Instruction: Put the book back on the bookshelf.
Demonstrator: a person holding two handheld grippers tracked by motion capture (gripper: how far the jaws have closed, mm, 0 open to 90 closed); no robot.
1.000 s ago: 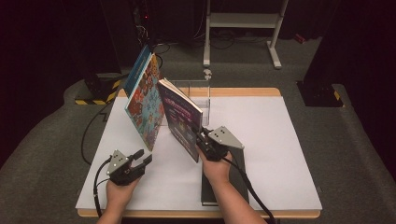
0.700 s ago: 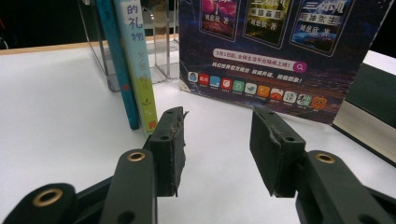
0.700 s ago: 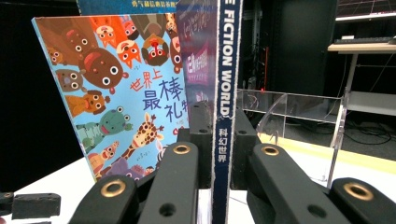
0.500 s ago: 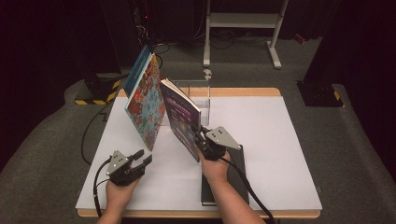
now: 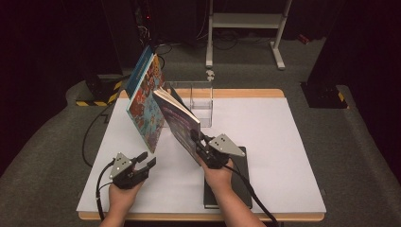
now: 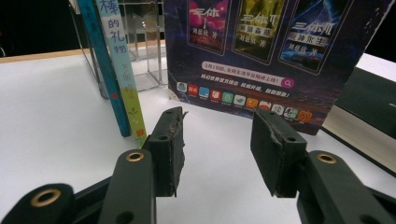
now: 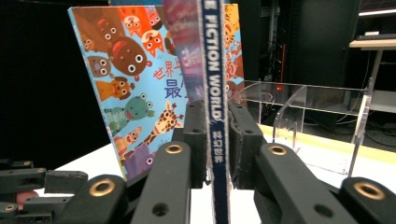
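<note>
The right hand-held gripper (image 5: 197,140) is pinching the spine edge of a purple magazine (image 5: 178,124), and its jaws have just been easing open slightly with the magazine between them, pads close on both sides of the spine in the right gripper view. The magazine is standing on edge on the white surface (image 5: 283,142), tilted, its long axis running up and away from this hand-held gripper toward the clear acrylic stand (image 5: 201,101). Just to that gripper's left, a colourful animal picture book (image 5: 144,101) is leaning at a steeper tilt, with a blue book (image 5: 140,71) behind it. A black book (image 5: 239,182) is lying flat beneath the right hand (image 5: 218,175). The left hand-held gripper (image 5: 144,161) is resting spread and empty, pointing toward the magazine's back cover (image 6: 280,51).
</note>
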